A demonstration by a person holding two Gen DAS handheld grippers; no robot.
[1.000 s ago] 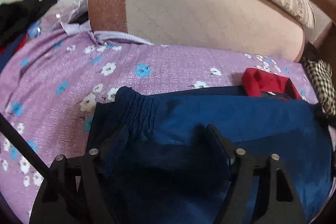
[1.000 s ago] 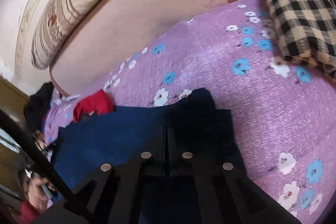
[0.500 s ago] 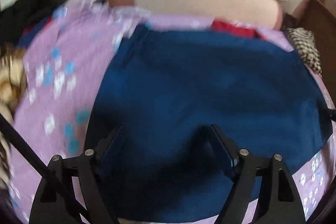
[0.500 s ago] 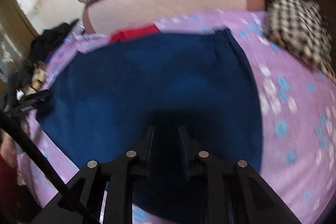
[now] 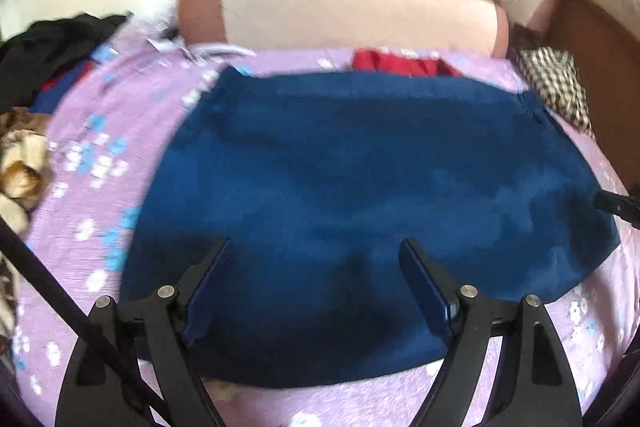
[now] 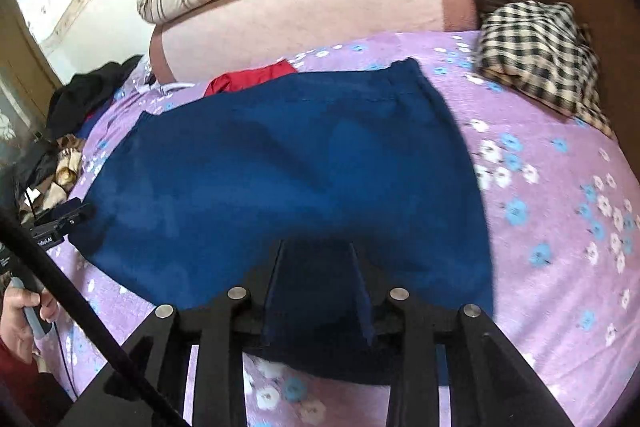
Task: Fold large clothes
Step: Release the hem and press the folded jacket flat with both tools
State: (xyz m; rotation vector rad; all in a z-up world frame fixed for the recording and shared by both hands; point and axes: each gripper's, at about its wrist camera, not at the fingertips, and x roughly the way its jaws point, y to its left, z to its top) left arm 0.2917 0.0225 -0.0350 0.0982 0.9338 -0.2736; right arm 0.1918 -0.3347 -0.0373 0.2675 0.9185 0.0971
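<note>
Blue garment [image 5: 360, 167] lies flat under both grippers' opening jaws, seemingly unpinched.

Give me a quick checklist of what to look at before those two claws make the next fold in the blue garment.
1. Blue garment spread flat on the purple bedspread: ok.
2. Left claw clear of cloth: ok, open.
3. Right claw free of cloth: cannot tell, its jaws are opening over the near hem.
4. Red cloth off the garment: cannot tell, it sits at the far edge.
5. Checked cloth apart: ok.
</note>
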